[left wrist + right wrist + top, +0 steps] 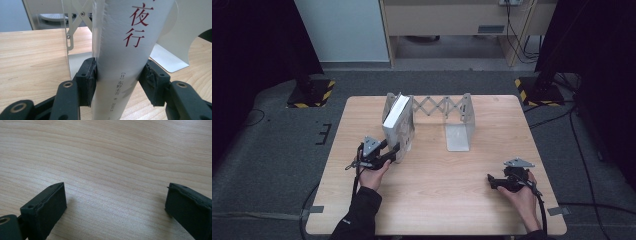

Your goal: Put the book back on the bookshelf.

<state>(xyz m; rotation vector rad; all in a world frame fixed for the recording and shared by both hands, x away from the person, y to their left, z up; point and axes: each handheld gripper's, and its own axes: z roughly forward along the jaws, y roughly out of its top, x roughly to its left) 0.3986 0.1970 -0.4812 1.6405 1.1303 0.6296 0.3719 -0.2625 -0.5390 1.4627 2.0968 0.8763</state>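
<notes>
One white book (pixel 398 124) stands upright at the left end of the extending metal bookend rack (pixel 439 107), on the far half of the wooden worktop (pixel 437 200), and it leans slightly against the rack's left plate. Red characters run down its spine (pixel 125 37) in the left gripper view, with small grey print lower down. Both pads of the left tool (pixel 387 156) press on that spine from either side, left pad (pixel 87 80) and right pad (pixel 152 82) flat against the paper, so the tool is clamped on the book low down near its base. The left hand (pixel 373 175) comes in from the near edge, dark sleeve behind it.

Across the rack, the zigzag lattice links over to the right plate (pixel 459 131), whose flat foot lies on the wood with nothing against it.

Well apart from all this, near the right front of the worktop, the right tool (pixel 493 181) rests low in the right hand (pixel 524 196). Its jaws stand wide, and between them the right gripper view shows bare wood grain (pixel 112 170).
</notes>
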